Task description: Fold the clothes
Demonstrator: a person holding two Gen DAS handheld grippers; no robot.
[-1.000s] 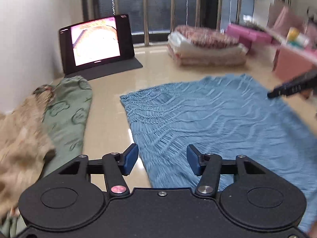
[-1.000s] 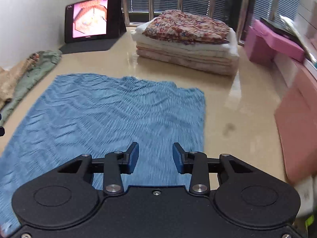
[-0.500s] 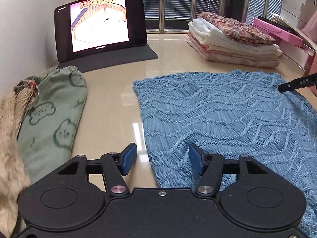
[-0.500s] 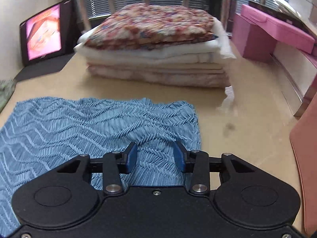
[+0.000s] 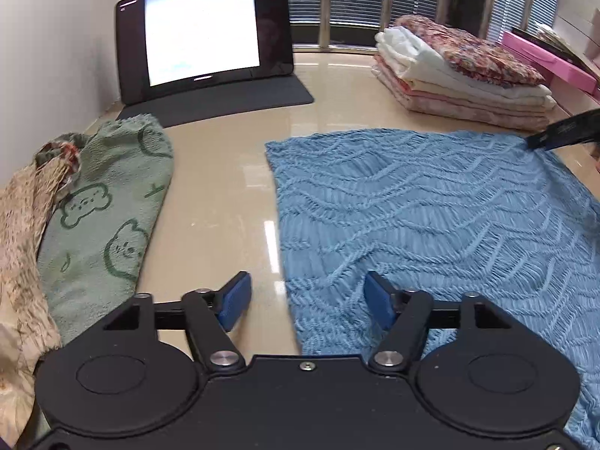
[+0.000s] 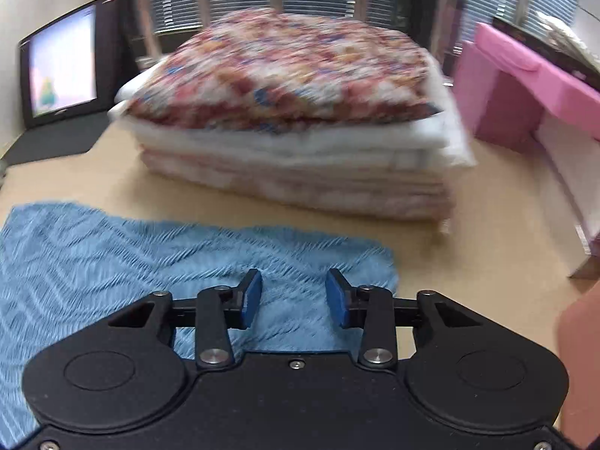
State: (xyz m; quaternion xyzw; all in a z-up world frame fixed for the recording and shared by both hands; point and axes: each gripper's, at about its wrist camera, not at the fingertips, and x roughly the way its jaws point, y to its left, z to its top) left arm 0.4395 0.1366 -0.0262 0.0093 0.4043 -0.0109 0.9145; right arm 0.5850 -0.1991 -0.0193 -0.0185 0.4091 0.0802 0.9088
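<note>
Both jaws nearer blue cloth [image 5: 431, 217] edges.

Blue knitted cloth [image 5: 431, 217] with wavy ribbed texture, spread flat and unfolded on the glossy beige surface [image 5: 221, 187], slightly rumpled.

Both claws lowered to blue cloth [image 5: 431, 206]

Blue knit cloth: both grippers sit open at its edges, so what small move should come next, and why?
Probably lower and close both. The left gripper straddles the blue knit cloth at its near-left edge, the right gripper hangs over its right corner, both open, holding nothing; the cloth lies flat, unfolded.
</note>
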